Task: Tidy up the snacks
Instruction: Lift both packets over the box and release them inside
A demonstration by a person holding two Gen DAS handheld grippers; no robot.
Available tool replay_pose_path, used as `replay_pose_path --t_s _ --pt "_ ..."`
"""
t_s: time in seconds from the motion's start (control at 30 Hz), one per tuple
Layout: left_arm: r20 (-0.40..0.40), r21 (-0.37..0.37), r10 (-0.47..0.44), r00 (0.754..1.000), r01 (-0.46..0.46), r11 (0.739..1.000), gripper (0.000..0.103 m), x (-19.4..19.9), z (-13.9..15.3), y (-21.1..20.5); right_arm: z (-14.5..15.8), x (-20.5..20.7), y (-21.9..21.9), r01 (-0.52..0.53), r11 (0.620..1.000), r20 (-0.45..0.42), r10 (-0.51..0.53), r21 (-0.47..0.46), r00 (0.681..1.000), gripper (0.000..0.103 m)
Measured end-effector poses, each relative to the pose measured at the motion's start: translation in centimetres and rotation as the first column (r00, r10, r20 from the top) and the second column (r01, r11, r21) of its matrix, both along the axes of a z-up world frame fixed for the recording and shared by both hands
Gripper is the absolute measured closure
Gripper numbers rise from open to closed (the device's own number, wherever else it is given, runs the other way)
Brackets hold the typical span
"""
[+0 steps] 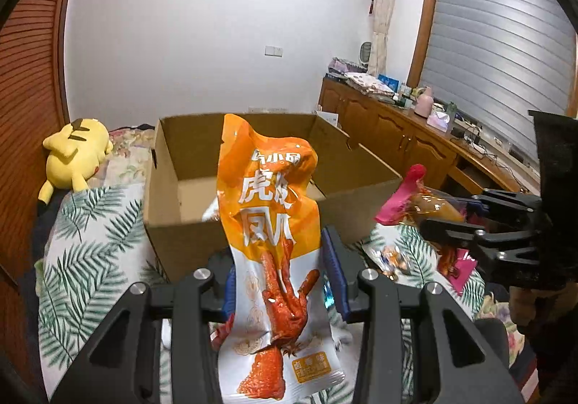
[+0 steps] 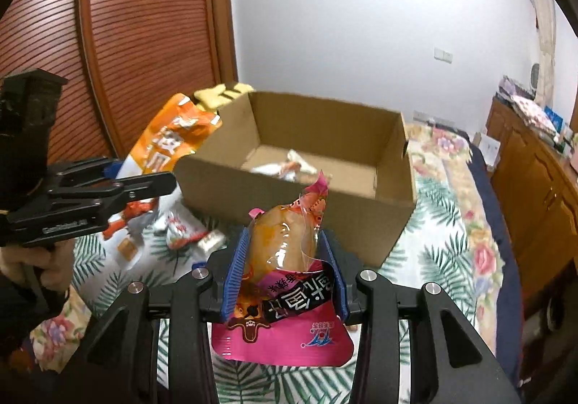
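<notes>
Left gripper [image 1: 278,281]: jaws clenched on an orange chicken-feet snack pouch [image 1: 269,223], held upright above the bed, just short of the near wall of the cardboard box [image 1: 249,212].

Right gripper [image 2: 285,266]: jaws clenched on a pink-and-clear vacuum-packed snack [image 2: 285,252], also in the air before the box [image 2: 300,194].

Box sits open on the leaf-print bedspread [image 2: 426,259]; a few small packets [image 2: 289,165] lie inside. More loose packets [image 2: 184,229] rest on the bedspread beside the box. Yellow Pikachu plush [image 1: 74,155] lies at the bed's far left.
</notes>
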State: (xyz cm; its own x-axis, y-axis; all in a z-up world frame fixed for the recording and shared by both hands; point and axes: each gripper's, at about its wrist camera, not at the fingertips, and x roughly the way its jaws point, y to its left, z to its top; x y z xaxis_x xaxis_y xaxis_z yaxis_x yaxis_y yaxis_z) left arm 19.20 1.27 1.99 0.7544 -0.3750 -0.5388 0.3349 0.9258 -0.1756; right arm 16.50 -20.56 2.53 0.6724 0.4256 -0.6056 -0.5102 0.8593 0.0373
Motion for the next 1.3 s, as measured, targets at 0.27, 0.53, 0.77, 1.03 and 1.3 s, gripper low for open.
replay_pose_path --t_s 0.27,0.53,0.77,1.03,1.3 --pt "0.028 0.005 0.010 1.000 -0.010 1.000 0.063 4.3 1.3 0.3 2.1 3.2 0.3 -0.023 1.000 0.046 0.023 0.012 0.999 0.062" --pt "0.057 0.015 -0.010 0.998 0.010 1.000 0.063 8.4 2.7 0.3 2.3 6.8 0.9 -0.029 1.000 0.067 0.029 0.000 0.997 0.062" --pt "0.054 0.039 0.001 0.999 -0.003 0.999 0.063 12.1 2.4 0.1 2.5 9.7 1.3 -0.036 0.999 0.084 0.034 0.023 0.996 0.062" --pt "0.002 0.072 0.010 1.000 -0.010 0.997 0.063 14.9 0.8 -0.3 2.3 12.5 2.2 -0.051 0.998 0.075 0.048 0.042 0.996 0.062" --pt "-0.075 0.137 0.027 0.997 -0.017 0.990 0.062 16.8 -0.9 -1.1 1.4 14.4 2.9 -0.040 0.998 0.044 0.037 0.051 0.998 0.062"
